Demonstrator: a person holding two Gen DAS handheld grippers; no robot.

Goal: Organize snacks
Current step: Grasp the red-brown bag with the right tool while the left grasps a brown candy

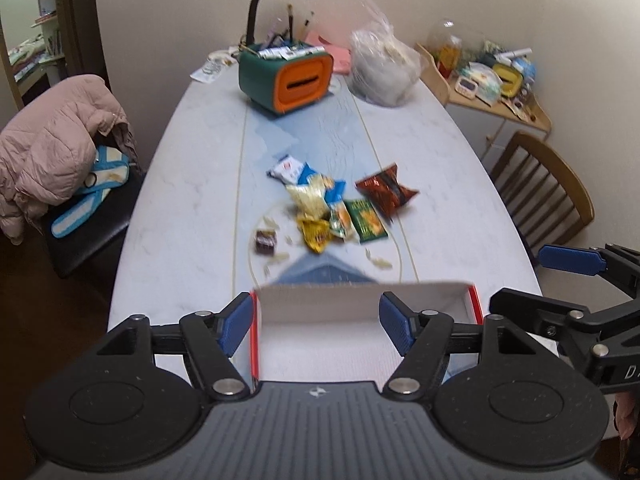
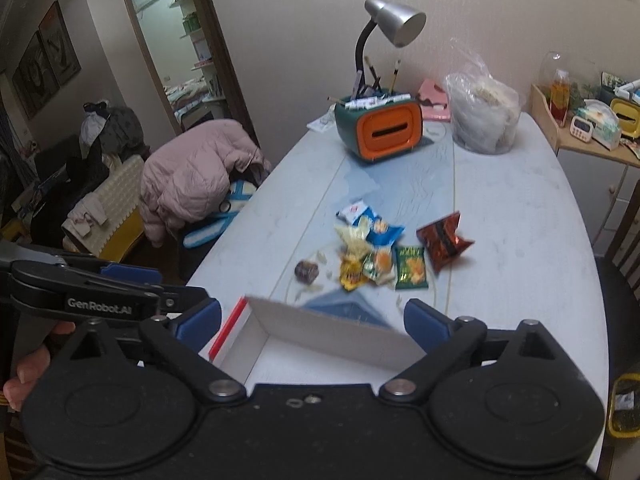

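Left wrist view showed your left gripper (image 1: pixel 316 322) with its blue pads spread apart and nothing pinched between them. Below it sat the white cardboard box (image 1: pixel 360 300) with red outer edges, at the near end of the pale table (image 1: pixel 192 184); one pad lay just outside the box's left wall and the other over its interior, and I could not tell whether either touched the card. The box looked bare inside. Beyond it, near the middle of the table, the snack packets (image 1: pixel 340 204) lay in a loose pile: a blue and white one, a yellow one, a green one and a dark red bag (image 1: pixel 386 190) slightly apart on the right. A small brown wrapped sweet (image 1: pixel 266 242) rested to the left of the pile. Your right gripper (image 1: pixel 560 280) entered from the right edge, its pads spread.

Right wrist view showed your right gripper (image 2: pixel 312 322) released as well, jaws wide, nothing held. The box (image 2: pixel 336 332) sat between and beneath its pads, seen corner-on. The snack packets (image 2: pixel 380 256) lay further out, the dark red bag (image 2: pixel 442 242) on their right. Your left gripper (image 2: pixel 168 292) came in from the left, with your hand (image 2: pixel 24 376) on its handle. At the far end stood a green and orange organiser (image 2: pixel 378 128), a desk lamp (image 2: pixel 396 20) and a clear plastic bag (image 2: pixel 484 116).
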